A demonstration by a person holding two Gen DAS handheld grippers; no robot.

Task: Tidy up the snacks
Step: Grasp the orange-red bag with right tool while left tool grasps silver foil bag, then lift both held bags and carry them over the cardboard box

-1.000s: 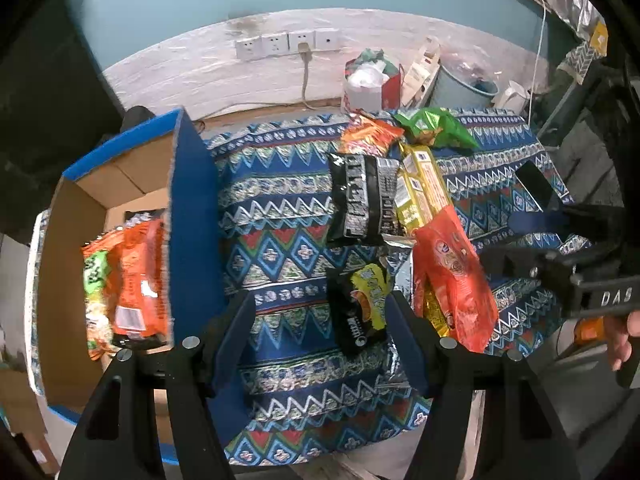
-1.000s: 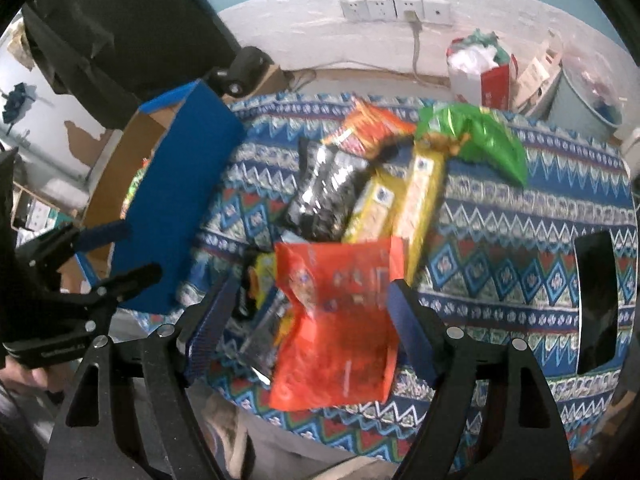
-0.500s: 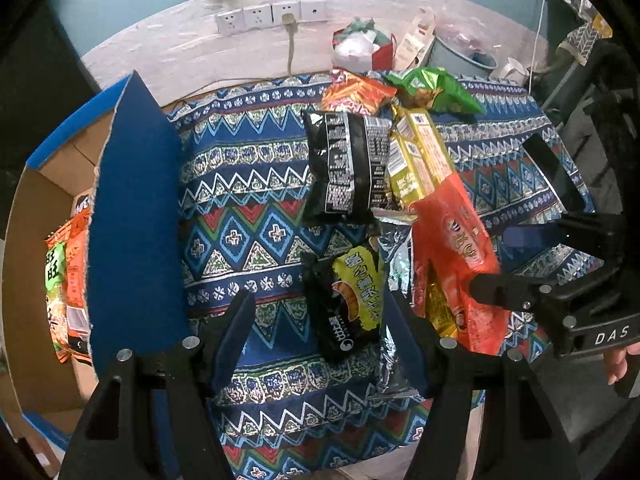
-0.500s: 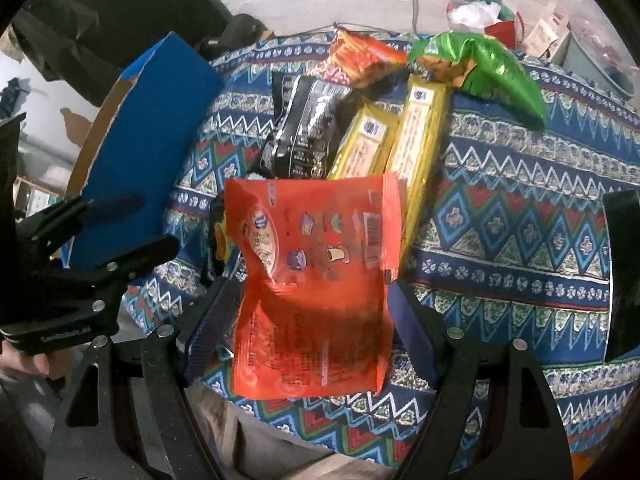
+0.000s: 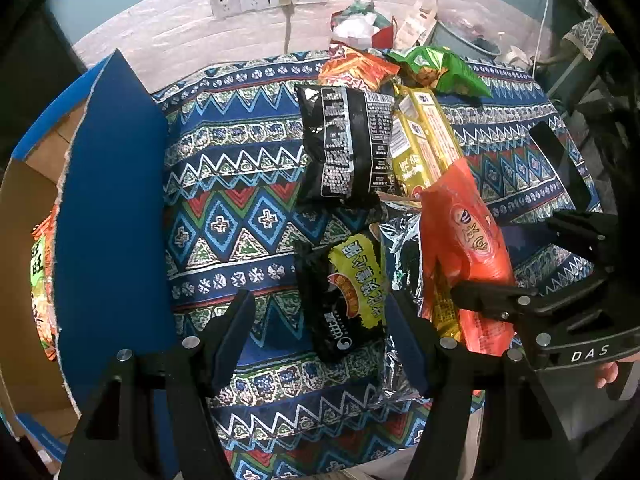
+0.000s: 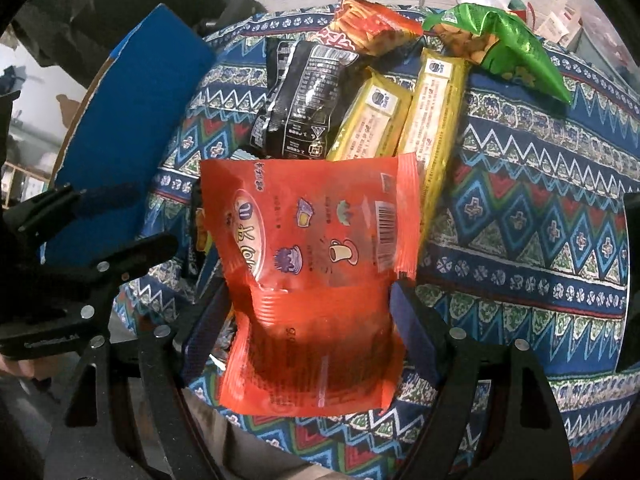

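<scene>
Fingers of the right gripper (image 6: 310, 312) stood wide apart, one on each side of the orange bag (image 6: 312, 280), and I could not tell if they pressed on it or only stood beside it. The orange bag lay near the front edge of the table, on top of other snacks. A second before, this bag sat farther off and looked small; now it filled the space between the fingers, because the gripper had come closer.

The left gripper (image 5: 322, 338) was also wide open and held nothing. A black and yellow bag (image 5: 346, 296) lay flat on the cloth (image 5: 236, 184) between its fingers. A second ago that bag was smaller in the left view, and the inside of the box (image 5: 24, 240) showed more, so this gripper had moved closer to the snacks too.

Just beside the orange bag lay a shiny silver wrapper (image 5: 402, 256). Behind them were a big black bag (image 5: 346, 148) and two long yellow packs (image 6: 404, 108) side by side. Farther back sat a small orange snack bag (image 6: 370, 24) and a green bag (image 6: 508, 44).

The box stood at the left of the table with its blue flap (image 5: 112, 216) up. Some snacks (image 5: 42, 280) were already inside it.
</scene>
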